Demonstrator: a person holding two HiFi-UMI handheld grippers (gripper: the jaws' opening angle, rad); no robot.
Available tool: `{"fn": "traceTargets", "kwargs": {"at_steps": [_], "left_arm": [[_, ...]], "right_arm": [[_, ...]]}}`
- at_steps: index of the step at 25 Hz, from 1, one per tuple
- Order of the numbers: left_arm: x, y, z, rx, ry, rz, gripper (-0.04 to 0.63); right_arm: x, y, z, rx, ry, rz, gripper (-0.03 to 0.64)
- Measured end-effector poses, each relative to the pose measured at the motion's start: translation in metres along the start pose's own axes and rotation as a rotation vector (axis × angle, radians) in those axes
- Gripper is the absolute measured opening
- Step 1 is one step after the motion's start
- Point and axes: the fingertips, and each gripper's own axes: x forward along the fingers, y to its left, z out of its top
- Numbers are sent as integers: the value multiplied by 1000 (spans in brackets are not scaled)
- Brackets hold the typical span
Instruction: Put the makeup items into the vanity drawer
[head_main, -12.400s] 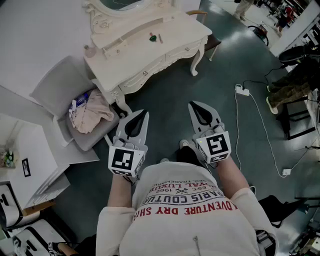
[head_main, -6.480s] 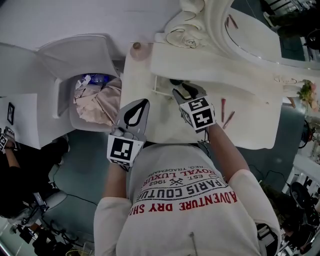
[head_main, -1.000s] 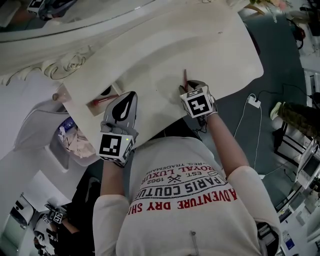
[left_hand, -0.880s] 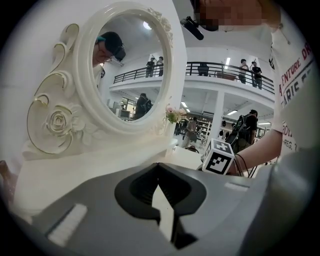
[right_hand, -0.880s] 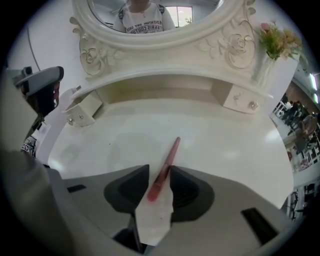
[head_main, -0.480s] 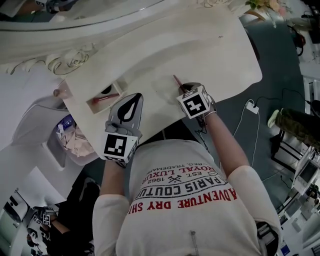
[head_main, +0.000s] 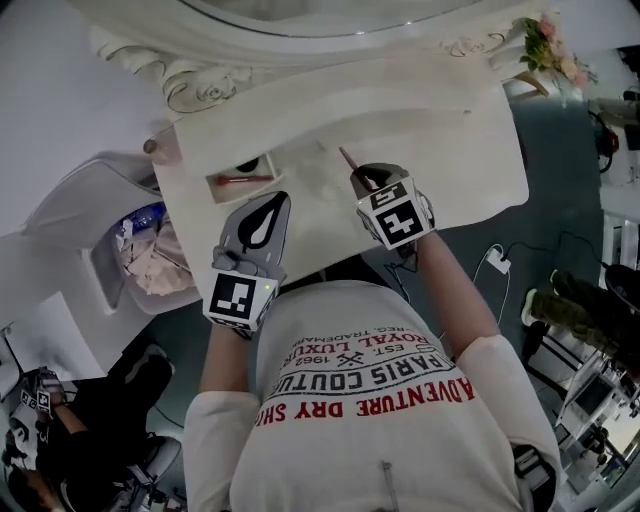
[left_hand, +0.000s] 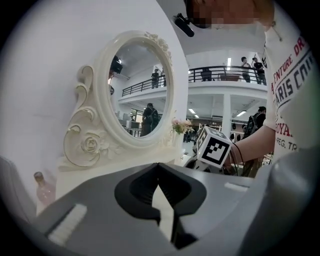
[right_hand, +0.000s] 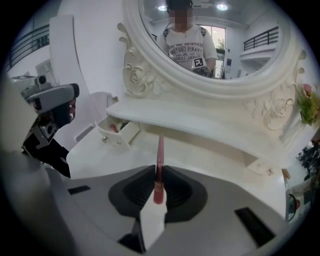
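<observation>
Raised, right gripper (right_hand: 159, 171) has just closed on slim red pencil (right_hand: 160, 149).

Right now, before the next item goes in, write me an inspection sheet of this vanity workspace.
Surface: cream vanity top, mostly bare.
Job's things: red makeup pencil held in the right gripper; small drawer open, another red item inside.
Clutter: pink bottle at the top's corner; flowers at the opposite end.
Grippers: left gripper shut, empty; right gripper jaws have just been closing, now shut on the red makeup pencil.
Cables: white cable with plug on the floor.
Surroundings: oval mirror; grey chair holding crumpled cloth; a person nearby.
</observation>
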Motion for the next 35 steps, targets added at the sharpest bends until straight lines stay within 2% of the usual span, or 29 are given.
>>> {"fn": "traceTargets", "kwargs": {"at_steps": [7, 14, 18, 26, 33, 34, 35], "left_arm": [[-51, 34, 3, -29, -47, 151, 9], [-101, 64, -12, -54, -63, 286, 9], [-121, 78, -23, -82, -62, 354, 9], [-151, 98, -34, -139, -76, 458, 9], [-163, 107, -45, -173, -70, 494, 9], [-163, 106, -45, -176, -72, 490, 9], [-164, 106, -45, -180, -74, 488, 9]], "right_arm": [[15, 55, 50, -156, -31, 104, 57], [40, 123, 85, -453, -33, 197, 57], [57, 149, 97, -569, -30, 217, 57], [77, 180, 113, -654, 5, 304, 57], [94, 189, 117, -695, 46, 311, 57], [95, 191, 117, -694, 43, 316, 62], [95, 193, 117, -687, 35, 323, 121]]}}
